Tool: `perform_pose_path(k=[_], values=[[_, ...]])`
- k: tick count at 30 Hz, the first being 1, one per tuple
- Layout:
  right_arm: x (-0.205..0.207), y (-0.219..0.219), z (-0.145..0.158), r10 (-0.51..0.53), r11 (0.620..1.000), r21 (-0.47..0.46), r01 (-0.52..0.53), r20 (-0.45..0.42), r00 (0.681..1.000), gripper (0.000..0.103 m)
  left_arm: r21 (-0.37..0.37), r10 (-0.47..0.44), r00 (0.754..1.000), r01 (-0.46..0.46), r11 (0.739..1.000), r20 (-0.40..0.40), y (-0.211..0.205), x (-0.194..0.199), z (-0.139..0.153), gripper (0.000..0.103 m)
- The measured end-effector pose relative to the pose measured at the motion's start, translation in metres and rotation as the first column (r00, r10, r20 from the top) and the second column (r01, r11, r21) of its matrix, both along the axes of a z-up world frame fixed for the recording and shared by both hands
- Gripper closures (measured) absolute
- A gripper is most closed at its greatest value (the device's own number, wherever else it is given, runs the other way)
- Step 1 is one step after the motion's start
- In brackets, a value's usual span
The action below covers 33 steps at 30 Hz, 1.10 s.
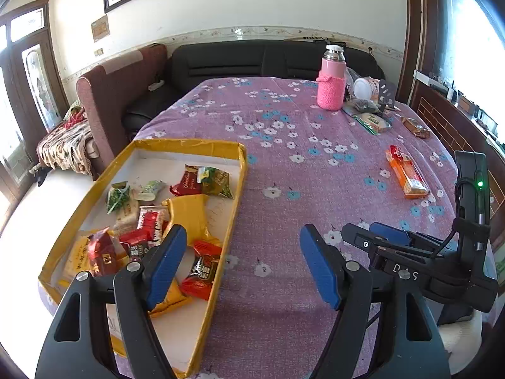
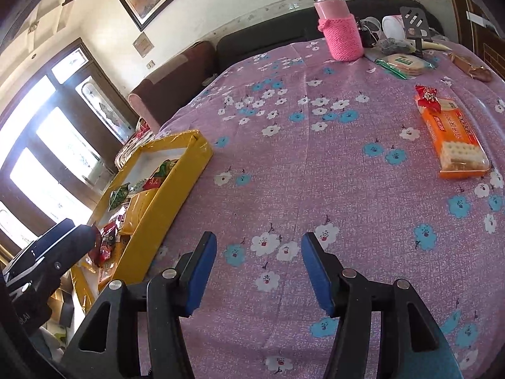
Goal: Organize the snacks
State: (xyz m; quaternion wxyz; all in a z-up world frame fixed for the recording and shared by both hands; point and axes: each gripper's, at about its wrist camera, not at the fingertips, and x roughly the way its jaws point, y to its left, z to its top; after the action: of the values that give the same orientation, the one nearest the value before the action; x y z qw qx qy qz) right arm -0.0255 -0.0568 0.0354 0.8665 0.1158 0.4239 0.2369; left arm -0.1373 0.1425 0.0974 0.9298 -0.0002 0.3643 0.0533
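A shallow yellow box (image 1: 189, 145) sits on the table's left side and holds several small snack packets (image 1: 202, 265) in red, green and yellow wrappers. My left gripper (image 1: 242, 233) hovers open over the box's right wall, with nothing between its blue pads; its left finger is above the packets. An orange cracker pack (image 1: 407, 173) lies loose on the cloth at the right, with a small red sweet (image 2: 427, 98) at its far end. My right gripper (image 2: 258, 238) is open and empty above bare cloth, right of the yellow box (image 2: 189, 158) and well short of the orange cracker pack (image 2: 454, 139).
A purple flowered cloth (image 1: 284, 164) covers the table. At the far right stand a pink bottle (image 1: 331, 85), a green-edged rice cracker pack (image 1: 374, 123), a brown packet (image 1: 416, 126) and a white cup (image 1: 363, 87). Sofas line the far edge.
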Motion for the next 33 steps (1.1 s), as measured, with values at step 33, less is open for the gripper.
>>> perform_pose_path(k=[33], values=[[0.107, -0.172, 0.006, -0.414, 0.910, -0.038, 0.413, -0.025, 0.910, 0.041, -0.099, -0.054, 0.994, 0.045, 0.994, -0.097, -0.004, 0.015, -0.026, 0.029]])
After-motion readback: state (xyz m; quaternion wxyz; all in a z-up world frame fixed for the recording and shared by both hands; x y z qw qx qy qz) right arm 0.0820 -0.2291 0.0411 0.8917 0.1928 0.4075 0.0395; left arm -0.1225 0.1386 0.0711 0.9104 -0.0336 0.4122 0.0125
